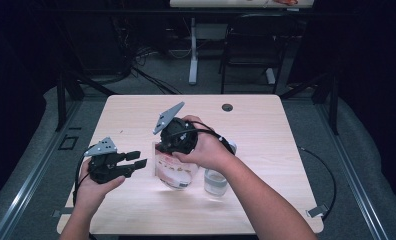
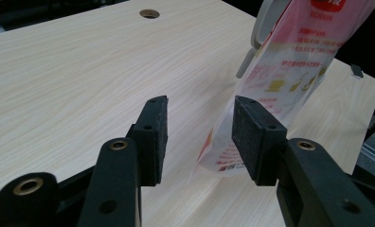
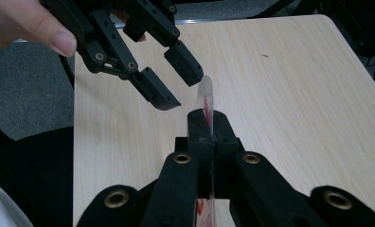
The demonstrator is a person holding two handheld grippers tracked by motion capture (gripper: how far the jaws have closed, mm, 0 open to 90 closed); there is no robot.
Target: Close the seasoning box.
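A clear plastic bag (image 1: 176,172) with red and white print hangs upright over the wooden table (image 1: 136,110), its bottom close to the tabletop. My right gripper (image 1: 161,148) is shut on its top edge. In the right gripper view the thin bag edge (image 3: 205,94) sticks up from between the closed jaws of the right gripper (image 3: 207,125). To the bag's left, my left gripper (image 1: 138,160) stands open, pointing at it. In the left gripper view the bag (image 2: 290,61) hangs just beyond the right pad of the left gripper (image 2: 200,137), and neither pad presses on it.
A clear plastic cup (image 1: 216,182) stands on the table just right of the bag, under my right forearm. A cable hole (image 1: 227,107) sits near the table's far edge. Beyond the table are a dark chair (image 1: 251,45) and a white desk leg (image 1: 193,55).
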